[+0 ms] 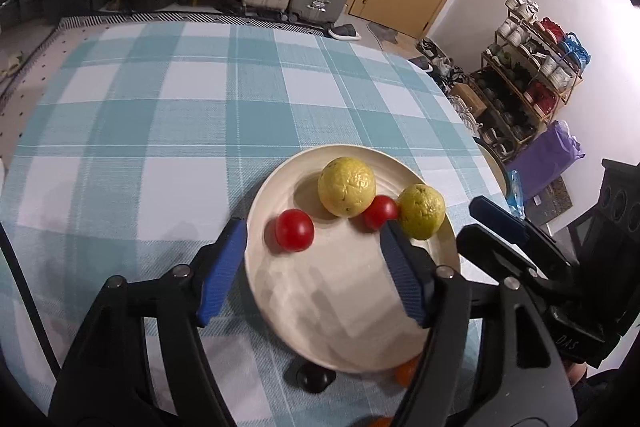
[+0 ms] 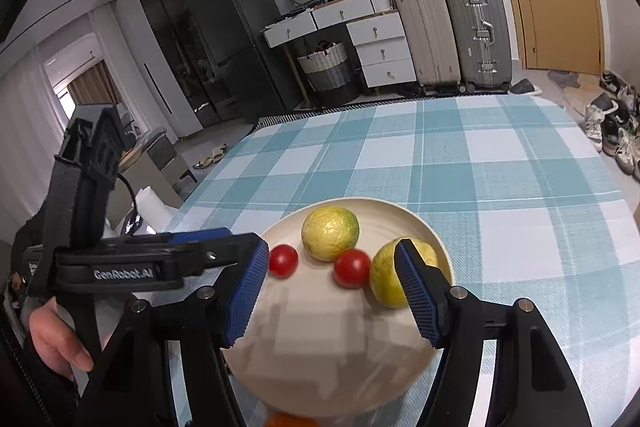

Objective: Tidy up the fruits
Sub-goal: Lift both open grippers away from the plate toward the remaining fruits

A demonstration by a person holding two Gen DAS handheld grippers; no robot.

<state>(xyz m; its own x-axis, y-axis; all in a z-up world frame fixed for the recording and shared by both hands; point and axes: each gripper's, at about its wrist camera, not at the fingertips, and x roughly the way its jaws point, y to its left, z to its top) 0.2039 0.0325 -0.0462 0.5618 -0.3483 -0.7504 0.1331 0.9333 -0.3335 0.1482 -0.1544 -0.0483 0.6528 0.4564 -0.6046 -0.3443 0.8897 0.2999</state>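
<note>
Both grippers, left gripper (image 1: 314, 239) and right gripper (image 2: 332, 267), hover spread and empty over the plate (image 1: 344, 327). Two guavas (image 1: 346, 192) look firm and roll-prone; cherry tomatoes (image 1: 295, 230) are small and probably soft, so pinch gently across the middle.

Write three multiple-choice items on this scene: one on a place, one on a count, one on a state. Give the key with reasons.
1. Where do the fruits lie?
A. on the plate
B. in a basket
C. on the floor

2. How many red tomatoes are there?
A. one
B. two
C. four

3. How does the right gripper stand?
A. shut on a fruit
B. open
C. out of view

Key: A, all fruits rest on the plate; B, one tomato and a second tomato sit beside two yellow fruits; B, the right gripper has its pads apart, pressing nothing.
</note>
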